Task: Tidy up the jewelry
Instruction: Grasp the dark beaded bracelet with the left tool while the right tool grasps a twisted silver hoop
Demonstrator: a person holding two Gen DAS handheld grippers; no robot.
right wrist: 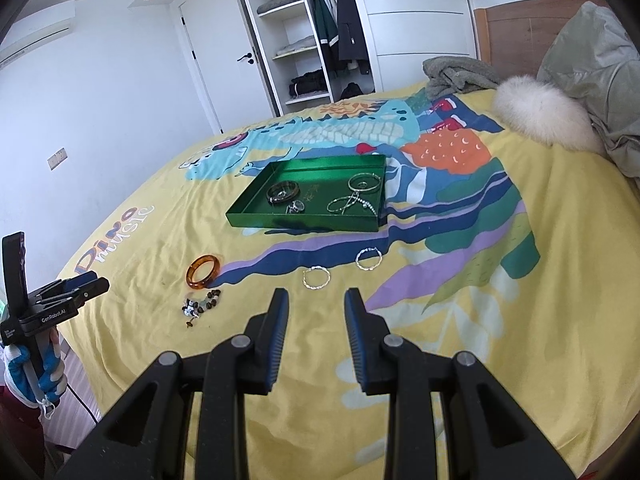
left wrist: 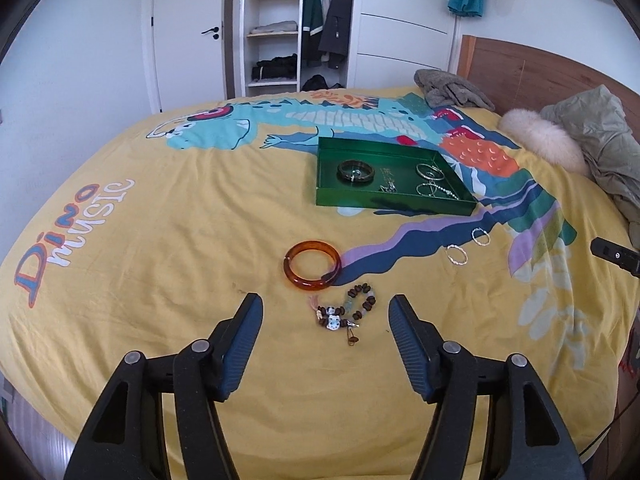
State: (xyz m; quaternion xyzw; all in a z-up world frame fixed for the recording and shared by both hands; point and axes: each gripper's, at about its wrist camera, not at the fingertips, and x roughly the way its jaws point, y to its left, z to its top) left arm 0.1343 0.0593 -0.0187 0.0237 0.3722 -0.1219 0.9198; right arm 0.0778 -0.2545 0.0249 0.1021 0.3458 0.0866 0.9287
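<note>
A green tray (left wrist: pixel 348 199) (right wrist: pixel 256 216) lies on the yellow bedspread and holds a dark bangle (left wrist: pixel 355 171) (right wrist: pixel 283 192), silver bangles (left wrist: pixel 431 172) (right wrist: pixel 363 182) and small pieces. An amber bangle (left wrist: pixel 312 265) (right wrist: pixel 203 272), a beaded bracelet (left wrist: pixel 347 312) (right wrist: pixel 201 305) and two silver twisted bangles (left wrist: pixel 457 255) (right wrist: pixel 317 277) (left wrist: pixel 480 237) (right wrist: pixel 368 258) lie loose in front of it. My left gripper (left wrist: pixel 326 310) is open and empty, with the beaded bracelet between its fingers. My right gripper (right wrist: pixel 317 305) is open and empty, just short of the nearer silver bangle.
A grey garment (left wrist: pixel 452 89) (right wrist: pixel 460 72), a fur-trimmed coat (left wrist: pixel 560 140) (right wrist: pixel 560 112) and the wooden headboard (left wrist: pixel 520 68) are at the far right of the bed. An open wardrobe (left wrist: pixel 296 28) stands behind. The left gripper's body shows in the right wrist view (right wrist: pixel 48 300).
</note>
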